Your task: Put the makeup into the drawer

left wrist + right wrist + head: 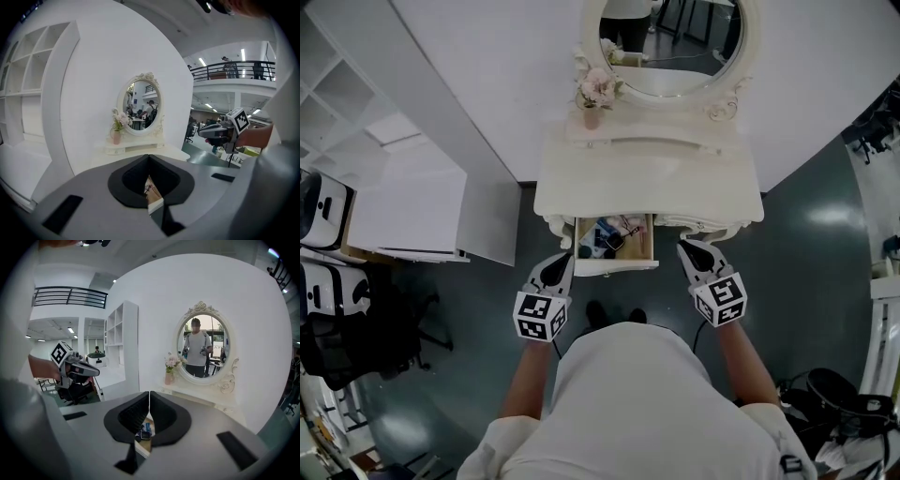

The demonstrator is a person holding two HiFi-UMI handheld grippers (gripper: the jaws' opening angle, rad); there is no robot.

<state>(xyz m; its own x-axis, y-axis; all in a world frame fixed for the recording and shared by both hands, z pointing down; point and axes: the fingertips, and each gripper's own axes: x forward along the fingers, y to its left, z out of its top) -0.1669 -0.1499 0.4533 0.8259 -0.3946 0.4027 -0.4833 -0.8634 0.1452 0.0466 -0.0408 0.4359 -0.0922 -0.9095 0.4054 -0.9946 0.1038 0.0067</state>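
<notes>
We see the small dark and blue makeup items point(607, 239) lying inside the open cream wooden drawer point(615, 266), under the cream vanity tabletop point(647, 178). Our left hand-held gripper point(566, 261) and right hand-held gripper point(687, 248) hover beside the drawer front, one on each side, both clenched on nothing. An oval mirror point(670, 42) stands at the tabletop's back.

White curved wall point(487, 56), dark grey floor point(806, 244), white shelving point(337, 103) left.

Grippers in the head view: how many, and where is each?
2. The left gripper is by the open drawer's left front corner; the right gripper is off its right front corner. Both are shut, empty.
</notes>
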